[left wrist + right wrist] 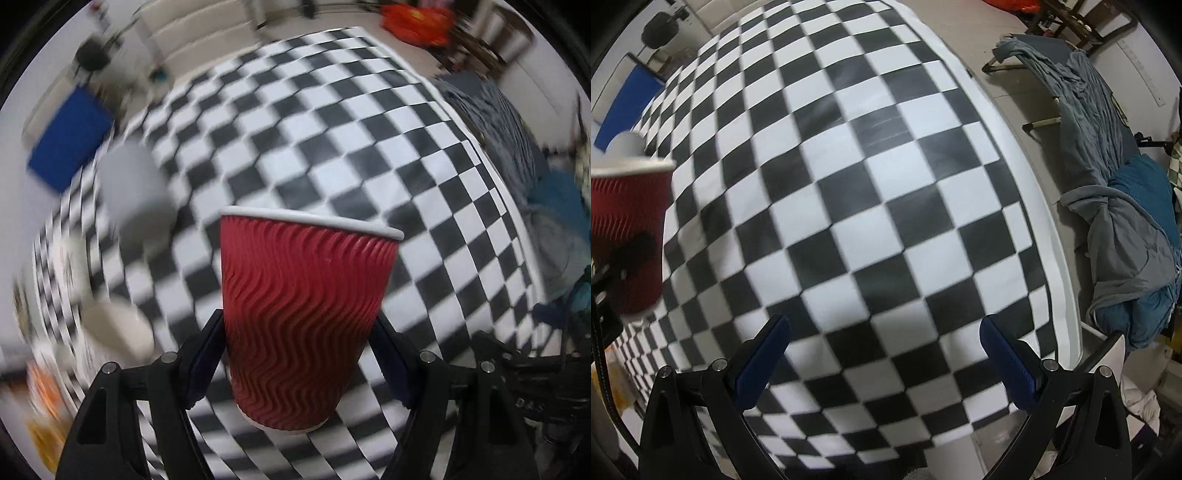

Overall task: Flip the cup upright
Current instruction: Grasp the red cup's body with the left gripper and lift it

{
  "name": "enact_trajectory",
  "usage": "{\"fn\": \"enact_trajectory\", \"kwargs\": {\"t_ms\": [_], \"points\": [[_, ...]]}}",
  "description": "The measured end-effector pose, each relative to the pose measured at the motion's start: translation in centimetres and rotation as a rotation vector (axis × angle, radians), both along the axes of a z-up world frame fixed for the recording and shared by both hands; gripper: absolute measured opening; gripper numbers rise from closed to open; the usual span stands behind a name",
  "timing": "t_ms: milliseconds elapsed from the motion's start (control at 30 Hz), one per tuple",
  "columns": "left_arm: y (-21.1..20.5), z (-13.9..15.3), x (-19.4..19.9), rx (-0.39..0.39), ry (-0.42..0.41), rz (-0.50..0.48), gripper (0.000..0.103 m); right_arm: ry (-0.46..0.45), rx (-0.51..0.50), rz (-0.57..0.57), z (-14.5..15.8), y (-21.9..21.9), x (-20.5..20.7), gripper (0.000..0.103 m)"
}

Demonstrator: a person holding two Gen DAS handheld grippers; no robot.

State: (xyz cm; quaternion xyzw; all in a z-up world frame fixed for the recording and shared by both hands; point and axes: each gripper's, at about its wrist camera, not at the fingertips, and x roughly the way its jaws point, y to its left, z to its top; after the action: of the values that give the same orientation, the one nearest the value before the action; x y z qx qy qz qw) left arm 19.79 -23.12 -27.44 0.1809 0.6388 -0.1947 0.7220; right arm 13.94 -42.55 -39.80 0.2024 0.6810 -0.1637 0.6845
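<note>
A red ripple paper cup with a white rim stands mouth up between the fingers of my left gripper, which is shut on its lower half and holds it above the checkered cloth. The cup also shows at the left edge of the right wrist view, with the left gripper's black body across it. My right gripper is open and empty over the cloth, to the right of the cup.
Blurred at the left are a grey cup, a cream bowl and a blue board. The table's right edge drops to the floor, with a cot and grey and teal blankets beyond.
</note>
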Motion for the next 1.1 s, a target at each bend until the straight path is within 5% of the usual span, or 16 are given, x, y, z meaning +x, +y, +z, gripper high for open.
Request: {"fn": "enact_trajectory", "kwargs": {"t_ms": [167,333,500,733,967,1100], "points": [[5.7,-0.1,-4.1,-0.013,0.060,0.176,0.073,0.010,0.019,0.040,0.6,3.5,-1.5,0.103],[12.4,-2.9,-8.4,-0.069,0.207,0.407,0.073,0.037,0.058,0.084,-0.1,7.3,-2.8,0.103],[14.9,-4.8,-9.8,-0.113,0.263,0.527,0.073,0.058,0.056,0.142,-1.0,10.8,-2.7,0.103],[13.9,-7.0,-8.5,-0.236,0.332,0.613,0.073,0.073,0.029,0.158,-2.2,12.4,-1.8,0.103],[9.4,-7.9,-5.2,-0.235,0.295,0.561,0.074,0.091,-0.011,0.134,-3.1,11.8,-0.6,0.103],[10.5,-8.2,-5.3,-0.193,0.253,0.512,0.075,0.089,-0.022,0.128,-3.0,11.1,0.1,0.103]]}}
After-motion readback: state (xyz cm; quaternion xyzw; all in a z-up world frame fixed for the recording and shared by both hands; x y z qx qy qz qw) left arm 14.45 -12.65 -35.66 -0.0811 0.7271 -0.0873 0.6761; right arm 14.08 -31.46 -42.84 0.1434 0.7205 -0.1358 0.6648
